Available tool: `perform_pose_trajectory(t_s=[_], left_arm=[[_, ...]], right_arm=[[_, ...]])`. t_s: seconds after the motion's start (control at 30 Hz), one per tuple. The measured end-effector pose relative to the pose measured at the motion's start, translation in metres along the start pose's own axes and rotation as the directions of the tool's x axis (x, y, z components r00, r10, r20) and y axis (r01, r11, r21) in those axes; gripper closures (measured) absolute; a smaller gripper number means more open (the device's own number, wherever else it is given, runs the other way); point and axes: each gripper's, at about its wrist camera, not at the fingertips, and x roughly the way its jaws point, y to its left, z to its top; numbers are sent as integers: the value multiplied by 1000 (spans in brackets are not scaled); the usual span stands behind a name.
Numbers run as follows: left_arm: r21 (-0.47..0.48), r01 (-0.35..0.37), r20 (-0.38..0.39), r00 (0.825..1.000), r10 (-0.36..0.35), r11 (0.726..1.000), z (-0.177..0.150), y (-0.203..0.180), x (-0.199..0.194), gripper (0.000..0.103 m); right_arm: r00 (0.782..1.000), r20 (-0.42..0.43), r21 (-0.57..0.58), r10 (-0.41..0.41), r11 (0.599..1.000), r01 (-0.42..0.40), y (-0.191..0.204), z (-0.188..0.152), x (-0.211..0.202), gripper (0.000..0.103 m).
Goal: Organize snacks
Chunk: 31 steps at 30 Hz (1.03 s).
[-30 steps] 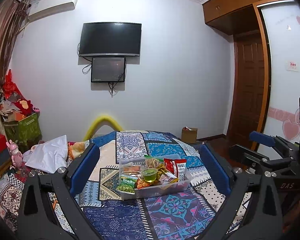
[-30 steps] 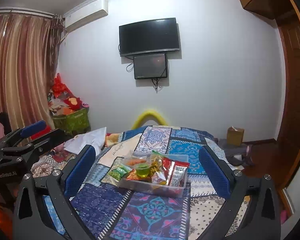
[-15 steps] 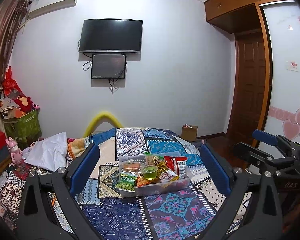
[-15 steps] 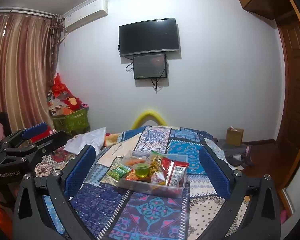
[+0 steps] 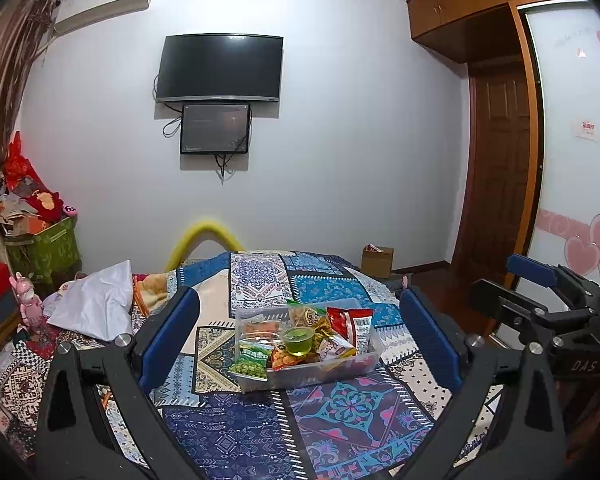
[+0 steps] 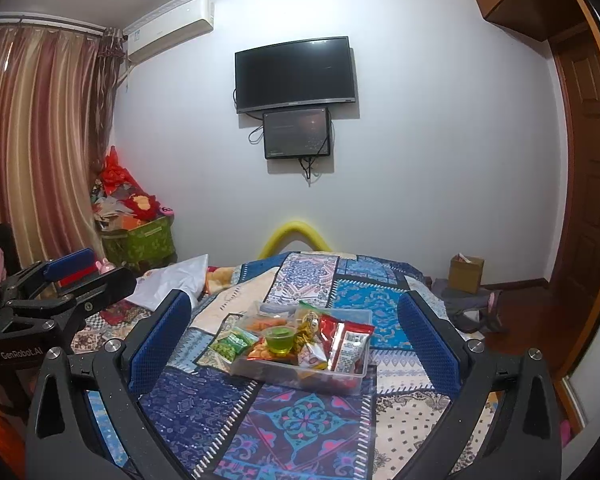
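Broadly, a bed covered by a patchwork quilt (image 5: pixel 340 408) in blues, purples and creams filled the near half of both views, running away toward a pale wall that carried a dark television (image 5: pixel 220 67) with a smaller screen (image 5: pixel 215 129) hung just beneath it. Striped curtains (image 6: pixel 32 140) hung at the far left, a wooden door (image 5: pixel 500 168) stood at the right, and a green bin (image 6: pixel 140 242) heaped with red and orange clutter sat near the curtains. A white cloth (image 5: pixel 94 304) lay crumpled on the left side of the bed.

Both tools hung above the near end of the bed. The left gripper (image 5: pixel 300 336) had its blue-padded jaws spread wide with nothing between them, and the right gripper (image 6: pixel 296 336) stood likewise wide apart and empty; each appeared at the edge of the other's view.

Near the middle of the quilt sat a clear plastic container (image 5: pixel 364 364), framed between each pair of fingers but well apart from them. It held the snacks: a red packet (image 6: pixel 346 340) standing at its right end, a green pea packet (image 5: pixel 250 362) hanging over its left edge, a green jelly cup (image 6: pixel 279 338) in the centre, and orange and yellow packets crowded around the cup.
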Motion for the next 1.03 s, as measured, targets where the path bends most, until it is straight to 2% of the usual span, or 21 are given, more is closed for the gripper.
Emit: perform_pose_trajectory(t_s=[0.67, 1.03], left_arm=[[-4, 32, -16, 999, -32, 999, -1, -1, 4, 2], [-1, 4, -24, 1000, -4, 1000, -4, -2, 11, 1]], right_arm=[[1000, -4, 2, -5, 1000, 5, -2, -1, 0, 0], [1000, -13, 12, -10, 1000, 10, -6, -3, 4, 0]])
